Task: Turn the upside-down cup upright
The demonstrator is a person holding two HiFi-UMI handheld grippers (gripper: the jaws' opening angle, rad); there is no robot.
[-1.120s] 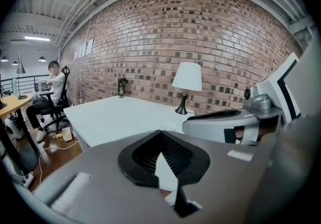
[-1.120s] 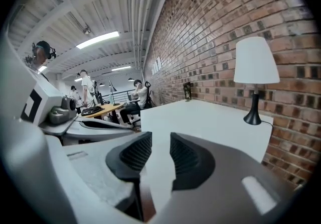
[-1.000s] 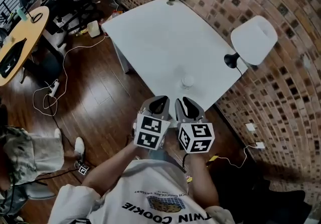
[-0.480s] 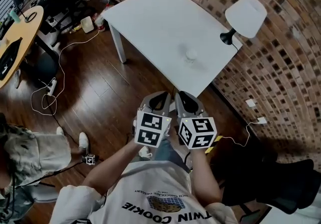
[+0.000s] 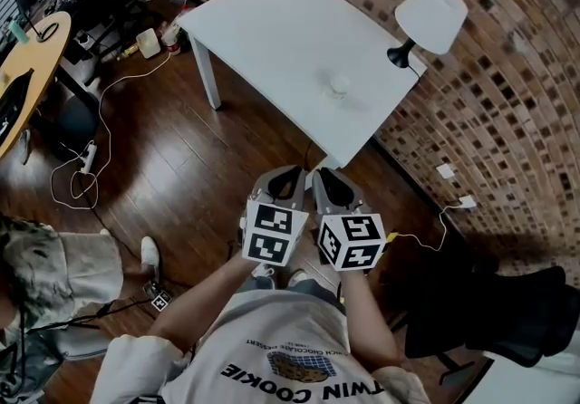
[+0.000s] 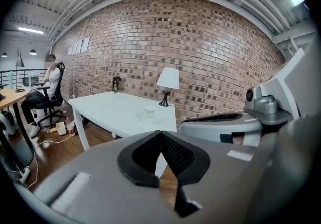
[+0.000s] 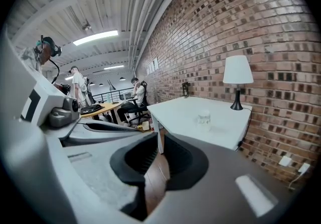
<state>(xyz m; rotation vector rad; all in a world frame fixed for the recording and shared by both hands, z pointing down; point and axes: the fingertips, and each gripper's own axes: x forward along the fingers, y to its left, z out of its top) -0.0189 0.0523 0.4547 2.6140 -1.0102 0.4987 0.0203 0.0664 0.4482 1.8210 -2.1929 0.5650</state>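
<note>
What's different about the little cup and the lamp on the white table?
The cup is small and looks see-through, while the lamp is much taller, with a white shade on a black stand. The cup sits further in on the tabletop, but the lamp stands right at the edge beside the brick wall. Both of them stand on the white table.

The head view looks steeply down from above the person, with the table [image 5: 272, 31] at twelve o'clock, well off. Both gripper views face it from low down and share the table, cup [image 5: 340, 83] and lamp [image 5: 432, 5].
</note>
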